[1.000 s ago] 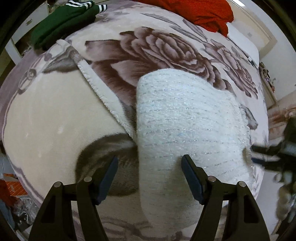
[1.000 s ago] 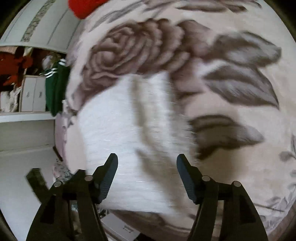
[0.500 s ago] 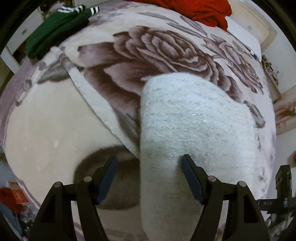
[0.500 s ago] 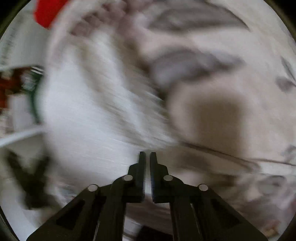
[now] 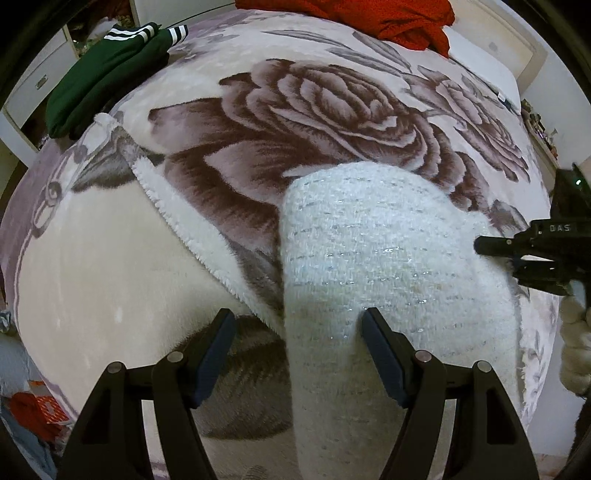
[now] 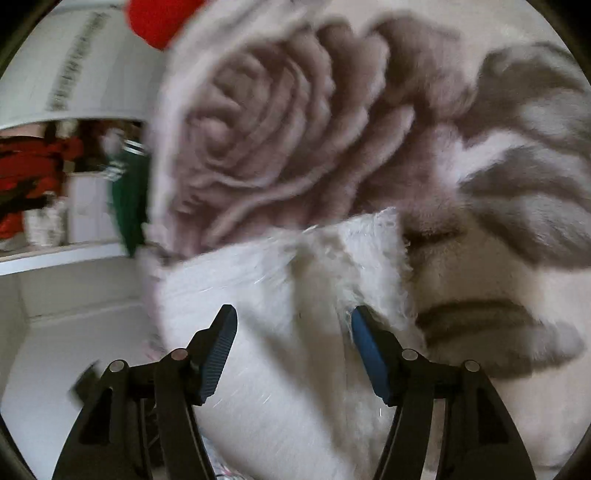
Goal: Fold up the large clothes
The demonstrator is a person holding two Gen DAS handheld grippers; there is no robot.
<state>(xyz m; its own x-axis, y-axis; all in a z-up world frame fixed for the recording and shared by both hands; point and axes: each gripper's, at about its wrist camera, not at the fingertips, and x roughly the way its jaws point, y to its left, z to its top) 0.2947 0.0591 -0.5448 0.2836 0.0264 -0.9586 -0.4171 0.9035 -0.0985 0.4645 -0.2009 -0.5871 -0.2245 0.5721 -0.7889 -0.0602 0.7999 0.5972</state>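
surface: bed covered by a plush blanket [image 5: 332,110] with a big brown rose print; a turned-back edge shows its white fleecy underside on the left.
white garment [image 5: 388,266]: fuzzy white knit with faint silver threads, folded into a long band on the blanket, running from mid-bed toward the near edge, right of centre in the left wrist view.
left gripper [image 5: 297,354]: jaws wide apart, nothing gripped. Right finger over the white garment's near part, left finger over bare blanket; the garment's left edge lies between them. Cannot tell if the tips touch the fabric.
right gripper [image 6: 293,350]: jaws opening, well apart in its own view, pads not pressing on anything. White garment lies under and between the fingers, its fuzzy far corner just beyond the right pad. That view is motion-blurred.
right gripper, seen from the left wrist view [image 5: 532,254]: comes in from the right edge, tips over the white garment's right side.
hand [image 5: 576,343]: in a white glove or fuzzy sleeve at the right edge, holding that gripper.
green garment [image 5: 103,74]: folded, white stripes at cuff, far left on the bed.
red garment [image 5: 369,16]: crumpled heap at the far edge.
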